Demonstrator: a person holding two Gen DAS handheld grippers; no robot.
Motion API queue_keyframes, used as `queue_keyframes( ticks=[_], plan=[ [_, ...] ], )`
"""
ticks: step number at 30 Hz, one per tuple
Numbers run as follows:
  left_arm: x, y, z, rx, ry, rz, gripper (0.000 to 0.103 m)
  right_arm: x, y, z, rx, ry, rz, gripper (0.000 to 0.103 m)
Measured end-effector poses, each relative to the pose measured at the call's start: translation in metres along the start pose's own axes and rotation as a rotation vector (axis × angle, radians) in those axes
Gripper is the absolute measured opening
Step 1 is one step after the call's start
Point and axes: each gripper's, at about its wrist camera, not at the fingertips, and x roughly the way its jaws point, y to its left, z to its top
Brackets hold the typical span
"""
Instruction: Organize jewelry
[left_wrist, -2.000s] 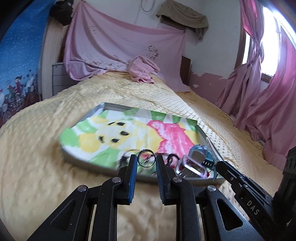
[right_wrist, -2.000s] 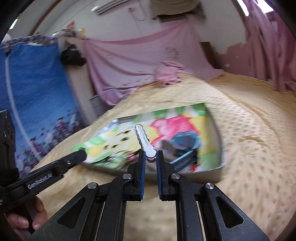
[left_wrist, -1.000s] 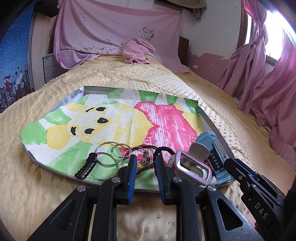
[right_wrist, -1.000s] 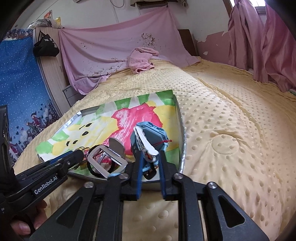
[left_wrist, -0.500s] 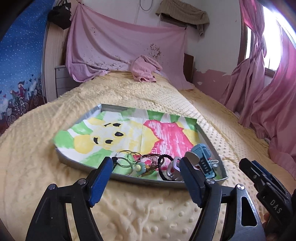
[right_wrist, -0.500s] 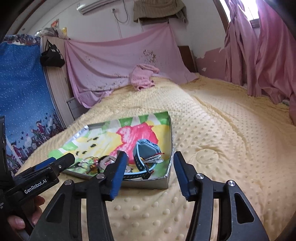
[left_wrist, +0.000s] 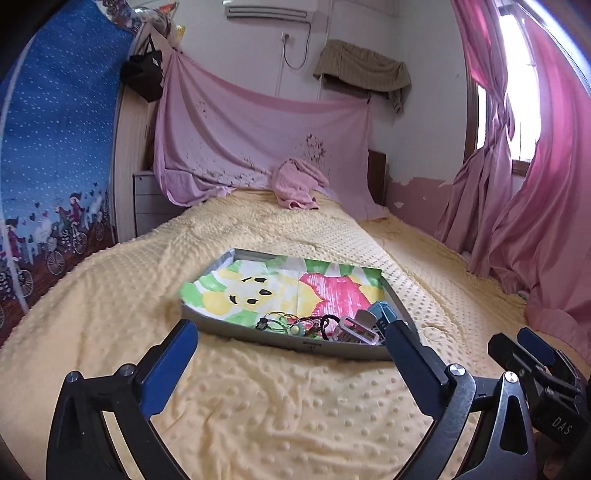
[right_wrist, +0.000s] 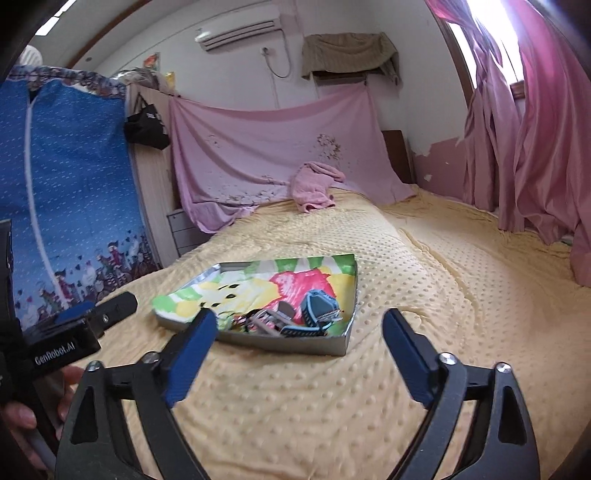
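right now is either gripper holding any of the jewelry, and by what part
Nothing is held. Left gripper and right gripper: jaws opening, empty. The jewelry lies in the tray.

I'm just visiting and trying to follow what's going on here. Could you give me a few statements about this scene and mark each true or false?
1. The tray sits on a yellow bedspread. True.
2. The left gripper is clamped on a ring. False: its jaws are opening and nothing is between them.
3. The jewelry pile lies at the tray's near edge. True.
4. The blue watch lies out on the bedspread. False: it is inside the tray.
5. The right gripper holds nothing. True.
6. The curtains are green. False: they are pink.
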Motion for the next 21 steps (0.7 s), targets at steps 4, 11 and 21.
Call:
queue_keyframes(
  ticks=[4,11,21],
  plan=[
    [-0.025,0.002,-0.011,0.012,-0.023,0.008,0.103,-0.028,0.002,-0.007,-0.026,-0.015,0.013,0.095],
    [-0.055,0.007,-0.039,0.014,-0.030,0.035,0.103,-0.070,0.003,-0.018,-0.038,-0.042,0.031,0.096],
    [-0.084,0.013,-0.062,0.043,-0.048,0.061,0.103,-0.103,0.011,-0.043,-0.073,-0.057,0.036,0.096]
  ],
)
